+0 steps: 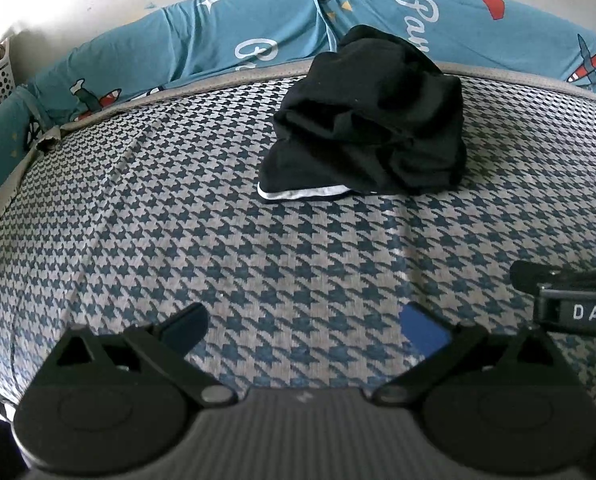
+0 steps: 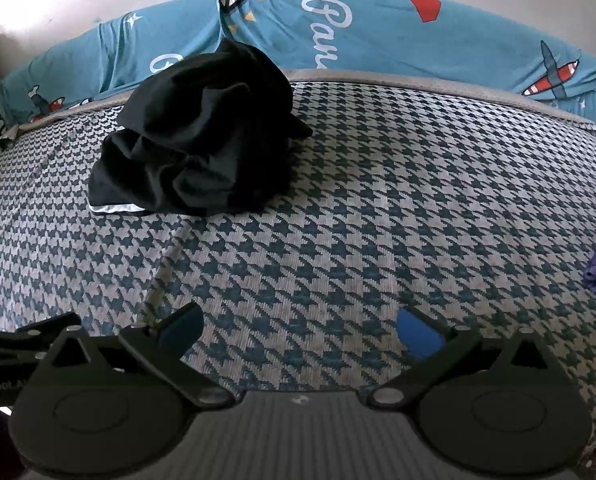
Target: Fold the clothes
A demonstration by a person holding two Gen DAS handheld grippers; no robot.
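Both our left gripper (image 1: 304, 330) and right gripper (image 2: 300, 330) are wide open, holding nothing. We see the black garment (image 1: 368, 120) crumpled at the far side of the houndstooth cover (image 1: 177, 208). It looks soft and light; we judge its white-trimmed near edge (image 1: 298, 194) the best place to hold.

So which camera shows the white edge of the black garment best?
The left wrist view: the white edge runs long and unbroken under the black garment. The right wrist view shows only a short piece at the garment's left corner.
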